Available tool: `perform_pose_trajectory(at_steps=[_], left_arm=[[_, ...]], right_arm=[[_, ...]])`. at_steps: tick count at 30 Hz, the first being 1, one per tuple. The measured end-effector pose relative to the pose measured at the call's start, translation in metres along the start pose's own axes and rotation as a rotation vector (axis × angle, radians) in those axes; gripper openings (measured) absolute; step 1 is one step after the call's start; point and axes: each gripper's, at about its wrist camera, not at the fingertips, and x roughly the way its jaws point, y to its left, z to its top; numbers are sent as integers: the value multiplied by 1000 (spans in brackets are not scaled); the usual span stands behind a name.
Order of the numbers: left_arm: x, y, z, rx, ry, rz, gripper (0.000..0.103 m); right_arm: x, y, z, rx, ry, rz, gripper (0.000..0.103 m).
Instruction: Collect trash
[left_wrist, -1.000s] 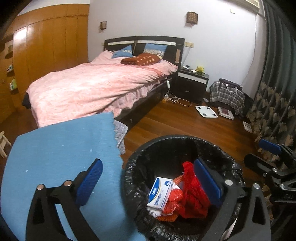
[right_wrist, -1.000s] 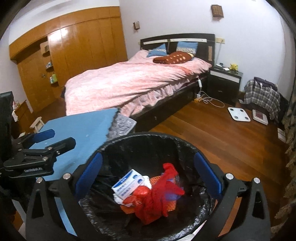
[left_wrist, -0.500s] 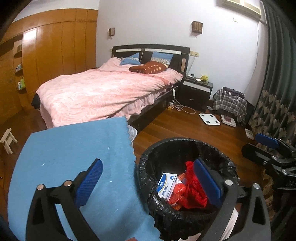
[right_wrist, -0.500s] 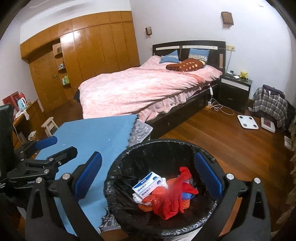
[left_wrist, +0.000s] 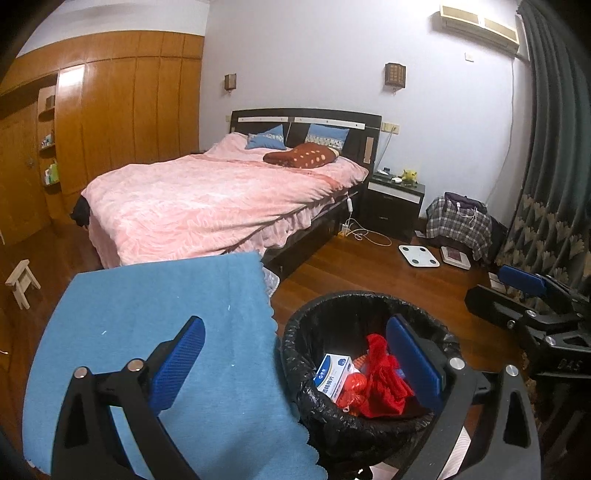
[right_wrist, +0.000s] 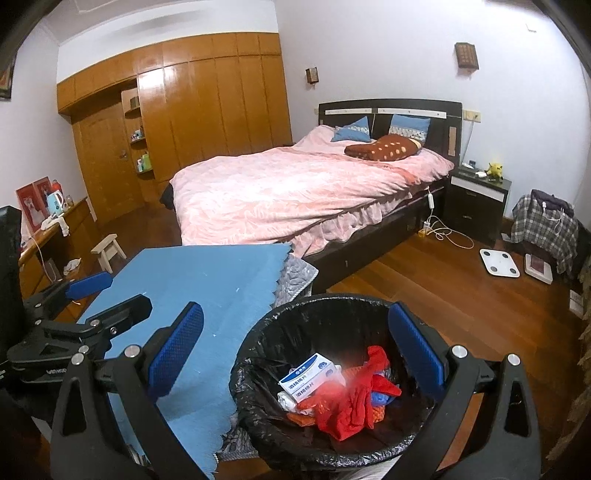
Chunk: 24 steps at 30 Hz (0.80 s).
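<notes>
Grippers — left gripper (left_wrist: 295, 362) and right gripper (right_wrist: 295, 350) — both gape empty above the bin (right_wrist: 295, 325).

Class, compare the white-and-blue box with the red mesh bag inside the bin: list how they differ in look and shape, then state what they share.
1. The white-and-blue box is rigid and flat-sided; the red mesh bag is soft and crumpled.
2. The box carries printed text; the mesh bag shows none.
3. The box is white with blue; the bag is plain red.
Shared: both lie together in the black-lined bin, touching, with neither gripper holding them.
</notes>
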Motion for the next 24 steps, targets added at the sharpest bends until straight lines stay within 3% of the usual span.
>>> perform_pose_trajectory(at_steps=[24], left_arm=[[-10, 1, 2, -1, -13, 7, 97]], right_arm=[[-2, 4, -3, -8, -1, 1, 97]])
